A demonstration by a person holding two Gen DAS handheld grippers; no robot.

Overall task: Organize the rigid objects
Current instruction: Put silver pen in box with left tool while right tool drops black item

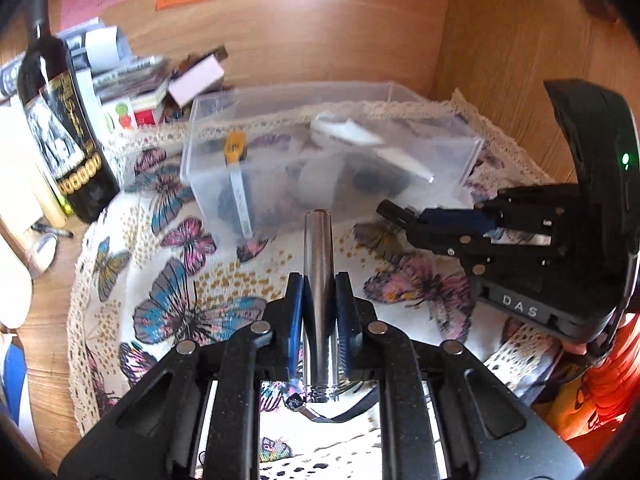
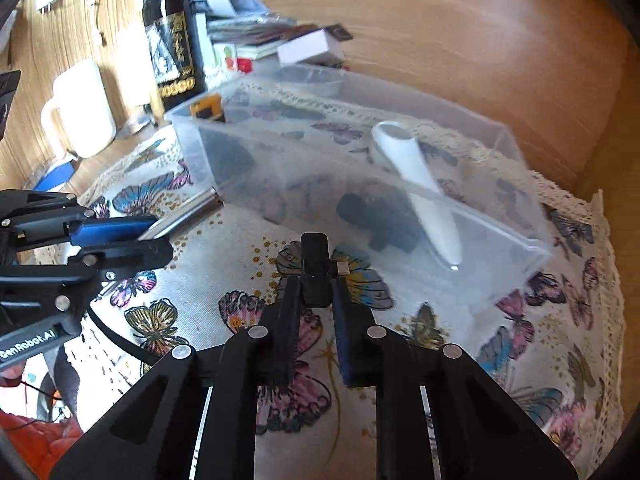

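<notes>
My left gripper (image 1: 319,280) is shut on a shiny metal tube (image 1: 318,256) that points toward a clear plastic bin (image 1: 208,152). My right gripper (image 2: 316,284) is shut on a small black block (image 2: 315,264), held just in front of the bin (image 2: 500,216). The bin holds a white cone-shaped piece (image 2: 416,176), a yellow-headed tool (image 1: 235,146) and dark objects (image 2: 380,216). In the left wrist view the right gripper (image 1: 404,220) is at the right. In the right wrist view the left gripper (image 2: 148,236) with the tube (image 2: 188,212) is at the left.
A butterfly-print cloth (image 1: 192,288) covers the wooden table. A dark wine bottle (image 1: 60,128), a white mug (image 2: 84,112) and a pile of papers and small boxes (image 1: 132,84) stand left of and behind the bin. A wooden wall (image 1: 320,48) rises behind.
</notes>
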